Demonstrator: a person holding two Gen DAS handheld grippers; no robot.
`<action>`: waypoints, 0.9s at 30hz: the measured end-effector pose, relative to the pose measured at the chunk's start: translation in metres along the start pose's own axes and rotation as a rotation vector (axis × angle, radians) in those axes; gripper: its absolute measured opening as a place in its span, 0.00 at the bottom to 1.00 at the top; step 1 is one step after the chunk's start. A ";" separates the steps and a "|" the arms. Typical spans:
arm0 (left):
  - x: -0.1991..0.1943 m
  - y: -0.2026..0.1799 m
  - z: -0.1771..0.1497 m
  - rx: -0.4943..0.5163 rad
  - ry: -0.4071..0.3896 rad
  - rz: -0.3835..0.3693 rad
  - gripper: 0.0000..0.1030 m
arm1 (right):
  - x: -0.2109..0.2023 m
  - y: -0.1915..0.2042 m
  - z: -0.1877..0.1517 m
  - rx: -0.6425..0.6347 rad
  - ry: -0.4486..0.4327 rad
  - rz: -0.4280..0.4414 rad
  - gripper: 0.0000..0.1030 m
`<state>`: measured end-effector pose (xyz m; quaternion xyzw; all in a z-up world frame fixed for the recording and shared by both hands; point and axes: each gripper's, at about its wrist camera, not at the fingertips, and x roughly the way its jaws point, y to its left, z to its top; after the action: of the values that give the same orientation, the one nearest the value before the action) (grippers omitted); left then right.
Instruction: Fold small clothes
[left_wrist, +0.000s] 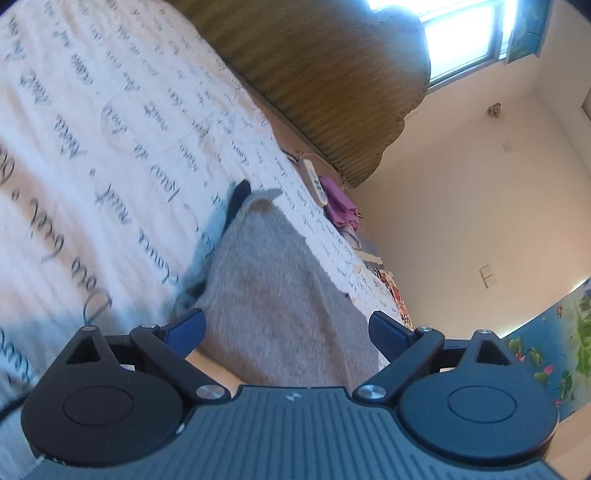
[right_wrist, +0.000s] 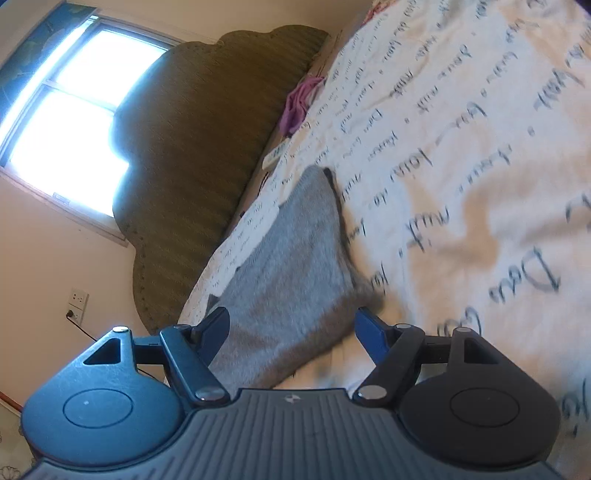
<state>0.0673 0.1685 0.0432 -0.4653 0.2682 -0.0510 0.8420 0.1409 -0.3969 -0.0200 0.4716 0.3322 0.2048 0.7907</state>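
Now grey garment (left_wrist: 280, 295) on bedspread (left_wrist: 110, 147), unheld

You get strong daylight from the window (right_wrist: 74, 110), blown out to white glare at the upper left of the right wrist view and at the upper right of the left wrist view. The headboard (right_wrist: 207, 155) before it reads dark. Motion blur smears the script on the bed cover (left_wrist: 92, 147). Fisheye bending curves the edges; corners go black.
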 end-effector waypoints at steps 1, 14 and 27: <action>0.002 0.004 -0.006 -0.028 0.022 0.001 0.93 | 0.002 -0.003 -0.006 0.018 0.016 0.007 0.73; 0.045 0.011 -0.010 -0.033 -0.018 0.091 0.97 | 0.055 0.006 -0.011 0.010 -0.068 -0.053 0.73; 0.083 0.011 0.003 -0.009 0.001 0.127 0.62 | 0.097 0.013 0.006 0.032 -0.079 -0.075 0.45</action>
<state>0.1382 0.1492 0.0020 -0.4511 0.2976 0.0037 0.8413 0.2125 -0.3331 -0.0383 0.4791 0.3214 0.1506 0.8028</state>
